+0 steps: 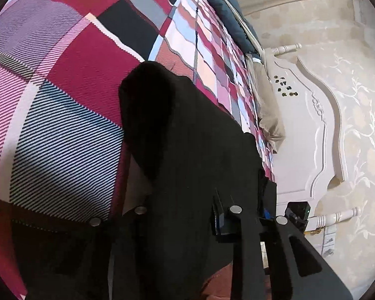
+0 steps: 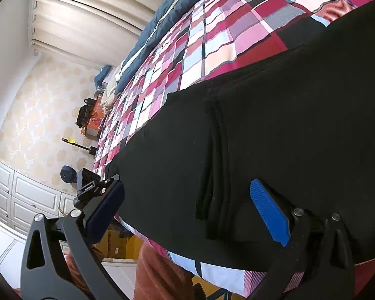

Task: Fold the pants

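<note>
Black pants [image 2: 275,130] near bed [image 2: 212,45] edge

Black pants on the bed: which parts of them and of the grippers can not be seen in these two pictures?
- Left wrist view: black pants cover the left gripper fingertips.
- Right wrist view: the pants run off the right edge.
- Right gripper: open, fingers over cloth; contact unclear.

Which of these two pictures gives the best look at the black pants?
The right wrist view: the black pants lie spread across the plaid bedspread, seams and folded edges visible. The left wrist view shows only a dark bunch of the pants, close up, filling the foreground.
</note>
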{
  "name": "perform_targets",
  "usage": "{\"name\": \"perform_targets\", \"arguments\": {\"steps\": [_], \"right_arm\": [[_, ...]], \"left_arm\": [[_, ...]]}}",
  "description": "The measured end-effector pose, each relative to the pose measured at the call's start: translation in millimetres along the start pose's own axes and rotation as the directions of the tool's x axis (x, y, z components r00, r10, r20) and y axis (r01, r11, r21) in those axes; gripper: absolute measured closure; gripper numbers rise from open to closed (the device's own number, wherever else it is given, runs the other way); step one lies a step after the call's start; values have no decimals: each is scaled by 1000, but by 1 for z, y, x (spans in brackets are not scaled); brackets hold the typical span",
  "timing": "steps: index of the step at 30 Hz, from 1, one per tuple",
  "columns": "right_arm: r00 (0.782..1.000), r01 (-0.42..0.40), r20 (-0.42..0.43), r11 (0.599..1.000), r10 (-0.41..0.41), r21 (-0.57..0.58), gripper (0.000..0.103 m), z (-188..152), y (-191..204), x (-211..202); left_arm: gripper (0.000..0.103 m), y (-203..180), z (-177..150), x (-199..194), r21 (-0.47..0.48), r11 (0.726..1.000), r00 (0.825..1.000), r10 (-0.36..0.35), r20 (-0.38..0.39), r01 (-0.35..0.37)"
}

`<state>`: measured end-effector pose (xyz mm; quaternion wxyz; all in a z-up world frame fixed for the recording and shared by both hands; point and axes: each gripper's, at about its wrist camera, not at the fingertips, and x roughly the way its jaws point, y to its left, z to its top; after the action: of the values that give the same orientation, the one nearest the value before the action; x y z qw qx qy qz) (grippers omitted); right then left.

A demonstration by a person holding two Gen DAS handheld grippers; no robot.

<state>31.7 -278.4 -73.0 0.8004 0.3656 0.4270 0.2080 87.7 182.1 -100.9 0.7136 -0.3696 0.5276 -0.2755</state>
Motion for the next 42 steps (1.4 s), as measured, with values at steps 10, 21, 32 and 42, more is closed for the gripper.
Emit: {"name": "perform_targets", "arguments": {"steps": [10, 21, 32, 42], "right_arm": [[1000, 3, 6, 1000, -3, -9, 2, -1, 1, 0], [1000, -5, 23, 1000, 5, -4, 2, -1, 0, -2], [999, -25, 43, 999, 26, -21, 2, -7, 1, -10], [986, 96, 139, 994, -88, -52, 2, -18, -7, -60]], "left_arm": [[85, -54, -6, -19, 51, 998, 997, -38, 62, 35], [85, -173, -26, 5, 271, 963, 999, -3, 53, -11], [83, -248, -63, 111, 419, 905, 994, 104, -37, -79], [83, -256, -101, 203, 469, 858, 962, 267, -58, -210]]}}
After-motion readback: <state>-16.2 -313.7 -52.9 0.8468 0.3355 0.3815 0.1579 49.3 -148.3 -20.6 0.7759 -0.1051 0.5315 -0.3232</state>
